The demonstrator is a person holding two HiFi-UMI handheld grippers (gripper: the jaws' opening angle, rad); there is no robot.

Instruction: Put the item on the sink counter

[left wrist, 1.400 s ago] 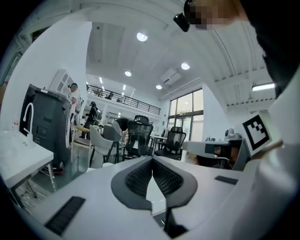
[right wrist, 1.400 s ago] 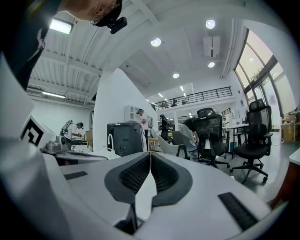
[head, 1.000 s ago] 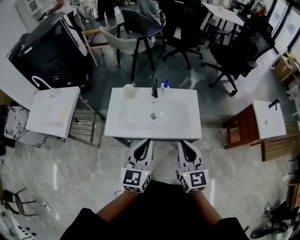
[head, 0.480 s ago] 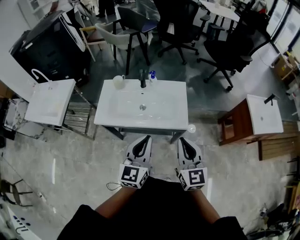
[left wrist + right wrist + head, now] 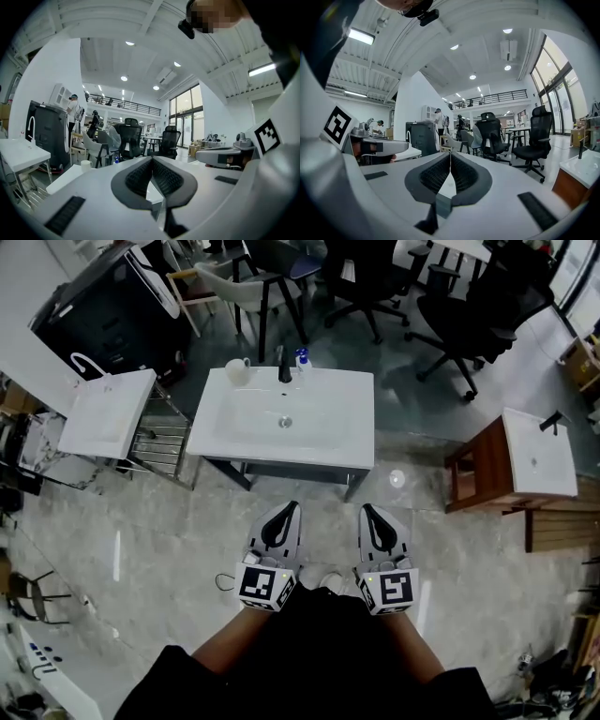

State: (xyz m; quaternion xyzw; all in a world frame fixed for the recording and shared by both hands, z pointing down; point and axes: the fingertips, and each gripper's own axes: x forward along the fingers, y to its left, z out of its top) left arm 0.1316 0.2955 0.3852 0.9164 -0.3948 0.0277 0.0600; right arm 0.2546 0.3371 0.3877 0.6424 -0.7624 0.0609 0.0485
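Sink counter [image 5: 217,432], white, on grey stone floor [image 5: 159,540], office chairs [image 5: 469,329] beyond, left gripper [image 5: 290,509] and right gripper [image 5: 367,510] jaws clenched empty

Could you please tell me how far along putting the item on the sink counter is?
Looks done: a white cup and a blue-capped bottle stand at the back of the sink counter. In hand: nothing; the left hand-held gripper and right hand-held gripper are shut, empty, short of the counter. Left: seemingly nothing.

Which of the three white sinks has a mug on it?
The middle sink: a mug stands at its back left corner, beside the black tap. The left sink and the right sink on the wooden cabinet carry no mug.
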